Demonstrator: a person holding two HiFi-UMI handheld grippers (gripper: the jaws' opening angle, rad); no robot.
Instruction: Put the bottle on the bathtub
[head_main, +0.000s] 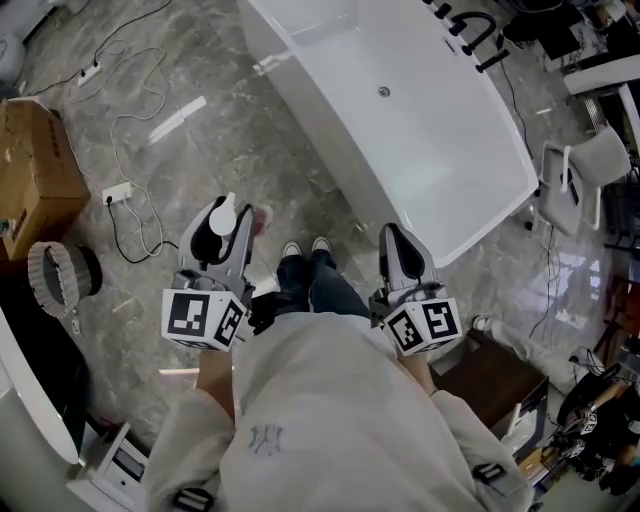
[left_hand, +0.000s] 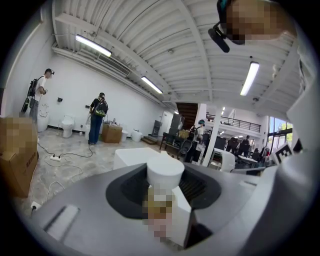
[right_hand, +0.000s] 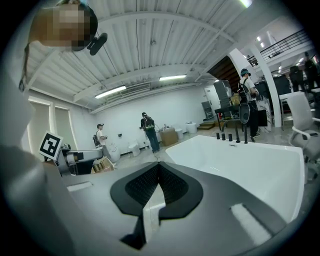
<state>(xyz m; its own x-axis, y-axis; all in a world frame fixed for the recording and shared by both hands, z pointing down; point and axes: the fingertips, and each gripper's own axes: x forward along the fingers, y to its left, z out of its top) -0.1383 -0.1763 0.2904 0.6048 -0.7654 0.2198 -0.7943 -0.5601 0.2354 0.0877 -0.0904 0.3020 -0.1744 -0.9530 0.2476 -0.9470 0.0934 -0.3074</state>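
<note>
In the head view I stand on the marble floor a step short of the white bathtub (head_main: 350, 135), my shoes pointing at its near end. My left gripper (head_main: 218, 232) is shut on a white bottle (head_main: 223, 212) with a round white cap. The left gripper view shows that bottle (left_hand: 165, 175) lying between the jaws of my left gripper (left_hand: 165, 192), cap pointing forward. My right gripper (head_main: 397, 240) is shut and holds nothing. In the right gripper view its tips (right_hand: 159, 167) meet, with the bathtub (right_hand: 240, 160) just ahead to the right.
A black faucet (head_main: 470, 35) stands at the tub's far rim and a white chair (head_main: 575, 180) is to its right. A cardboard box (head_main: 35, 170), a power strip (head_main: 117, 192) with loose cables and a round ribbed object (head_main: 60, 275) lie to my left. Two people (left_hand: 97, 117) stand far off.
</note>
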